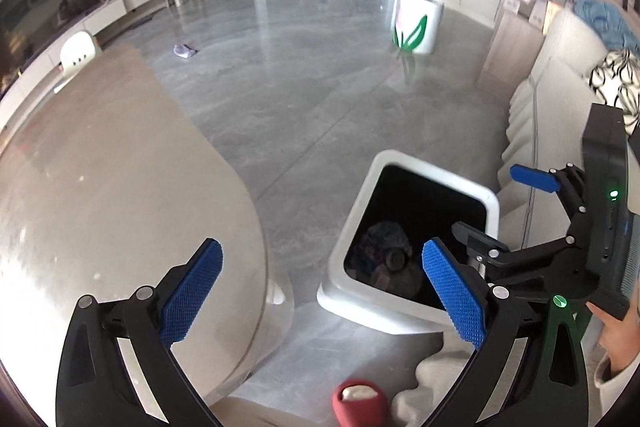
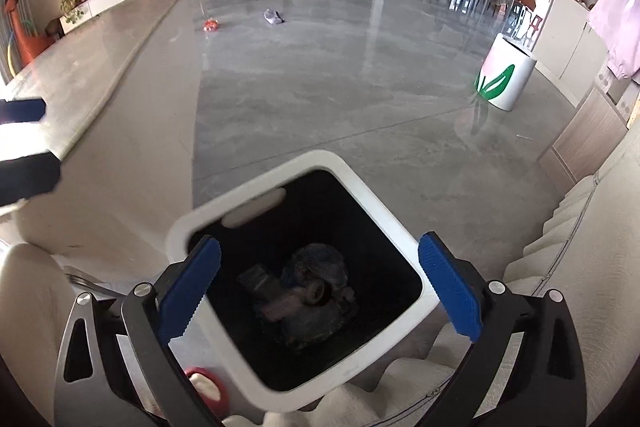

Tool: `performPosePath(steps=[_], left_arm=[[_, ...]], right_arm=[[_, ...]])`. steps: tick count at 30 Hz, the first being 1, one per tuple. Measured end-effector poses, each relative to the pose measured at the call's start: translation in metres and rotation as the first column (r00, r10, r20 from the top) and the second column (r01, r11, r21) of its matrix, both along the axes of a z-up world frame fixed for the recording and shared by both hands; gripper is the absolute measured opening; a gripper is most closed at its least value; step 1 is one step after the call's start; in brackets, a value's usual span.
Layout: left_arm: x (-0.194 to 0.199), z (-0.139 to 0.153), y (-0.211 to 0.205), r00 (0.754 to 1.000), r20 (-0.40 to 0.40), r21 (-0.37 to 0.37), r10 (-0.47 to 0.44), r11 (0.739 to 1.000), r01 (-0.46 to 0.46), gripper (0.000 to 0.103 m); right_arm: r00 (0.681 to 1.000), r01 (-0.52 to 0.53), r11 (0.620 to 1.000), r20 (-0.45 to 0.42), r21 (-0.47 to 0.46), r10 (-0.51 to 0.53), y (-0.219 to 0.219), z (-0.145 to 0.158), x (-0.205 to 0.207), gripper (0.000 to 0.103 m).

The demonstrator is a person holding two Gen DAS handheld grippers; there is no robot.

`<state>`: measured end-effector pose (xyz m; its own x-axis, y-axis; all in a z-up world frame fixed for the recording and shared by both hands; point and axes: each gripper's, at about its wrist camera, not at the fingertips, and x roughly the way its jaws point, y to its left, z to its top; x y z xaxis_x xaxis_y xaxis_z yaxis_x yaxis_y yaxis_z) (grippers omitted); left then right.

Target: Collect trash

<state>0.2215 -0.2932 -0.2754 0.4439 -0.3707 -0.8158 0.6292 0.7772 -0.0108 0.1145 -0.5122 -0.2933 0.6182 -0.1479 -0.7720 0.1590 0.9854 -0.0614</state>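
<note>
A: Right gripper [image 2: 320, 291] has its fingers spread wide with nothing between them, directly above the white bin [image 2: 256, 205]. The dark trash [image 2: 308, 291] lies at the bin's bottom.

B: Left gripper [image 1: 320, 291]?

A: Fingers spread too, holding nothing, just beside the bin. I'd lift straight off the bin, clear of its rim.
</note>
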Motion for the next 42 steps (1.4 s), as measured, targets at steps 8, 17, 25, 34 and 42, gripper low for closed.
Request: performPosePath(steps=[8,17,25,34,42], left_arm=[[-0.023,0.056,0.051,0.988,0.12,-0.075,0.096,0.993,-0.087,0.098],[-0.041,0.109,0.142,0.939,0.173,-0.169,0.296,0.949,-0.268,0.098],[-0.062,0.145,0.229,0.856,0.248,-0.195,0.453,0.889,-0.414,0.098],[-0.083,0.162,0.319,0.746,0.3,-0.198,0.594,0.804,-0.561,0.098],[-0.099,0.163,0.393,0.631,0.308,-0.197,0.712,0.696,-0.69,0.098]], right_arm=[[0.975,-0.067,0.998,0.212,0.018,0.062,0.04,0.09,-0.023,0.099],[0.906,-0.24,0.97,0.355,-0.022,0.232,0.126,0.152,-0.023,0.099],[0.841,-0.392,0.92,0.401,-0.01,0.363,0.207,0.182,-0.014,0.099],[0.792,-0.505,0.863,0.413,0.029,0.449,0.284,0.194,-0.007,0.099],[0.754,-0.58,0.814,0.399,0.032,0.522,0.352,0.197,-0.004,0.099]])
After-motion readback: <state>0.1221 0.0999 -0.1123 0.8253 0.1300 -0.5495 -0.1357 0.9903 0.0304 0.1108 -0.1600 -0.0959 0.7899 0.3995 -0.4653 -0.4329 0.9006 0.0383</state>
